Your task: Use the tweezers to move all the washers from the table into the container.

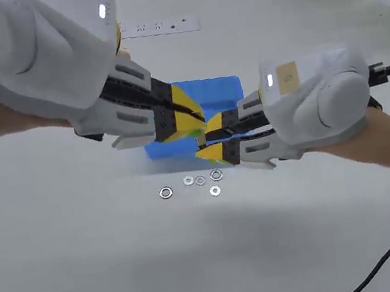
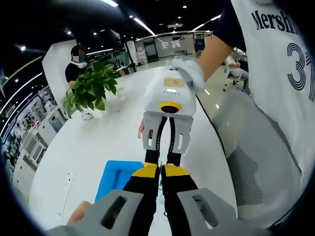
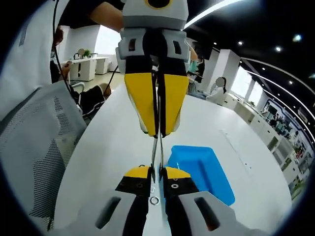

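Where the two grippers meet tip to tip, the tweezers [image 3: 156,147] show as a thin metal strip. Their long axis runs from 12 to 6 o'clock in the right gripper view and their arms are almost together. I cannot tell which way the tips point or whether they carry anything. The left gripper [image 3: 156,132] clamps the upper end and the right gripper [image 3: 156,178] has its jaws drawn in on the lower end. In the head view the blue container [image 1: 212,91] sits just beyond, with the washers [image 1: 200,181] loose on the table [image 1: 85,248] at its 6 o'clock.
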